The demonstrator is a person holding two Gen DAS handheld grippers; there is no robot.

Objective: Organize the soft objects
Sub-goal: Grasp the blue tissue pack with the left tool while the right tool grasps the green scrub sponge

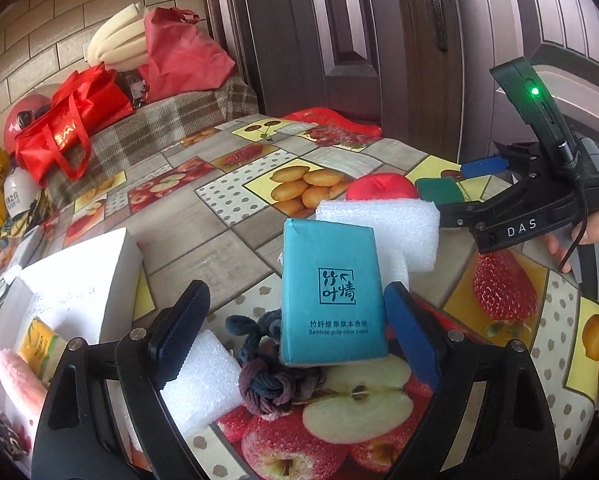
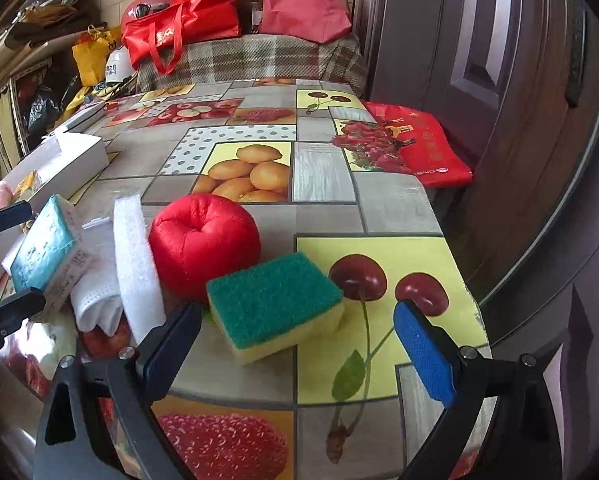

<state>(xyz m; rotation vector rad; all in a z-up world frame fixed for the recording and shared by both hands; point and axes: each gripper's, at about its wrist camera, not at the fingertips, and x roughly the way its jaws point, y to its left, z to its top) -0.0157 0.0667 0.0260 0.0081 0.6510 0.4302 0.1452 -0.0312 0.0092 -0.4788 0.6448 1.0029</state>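
A teal tissue pack (image 1: 331, 292) leans on white foam (image 1: 383, 224) on the fruit-print table. My left gripper (image 1: 299, 320) is open, its jaws either side of the pack's lower end, above a dark hair tie (image 1: 267, 388) and a white foam block (image 1: 203, 380). My right gripper (image 2: 299, 344) is open around a green-and-yellow sponge (image 2: 275, 304); a red plush apple (image 2: 203, 244) sits just behind it. In the right wrist view the tissue pack (image 2: 43, 248), a white cloth (image 2: 95, 300) and foam strip (image 2: 135, 264) lie at left.
An open white box (image 1: 79, 292) at the left holds a pink item (image 1: 19, 380) and a yellow packet (image 1: 43, 344). Red bags (image 2: 179, 20) sit on a plaid-covered bench behind the table. A red bag (image 2: 419, 144) hangs off the right table edge by a dark door.
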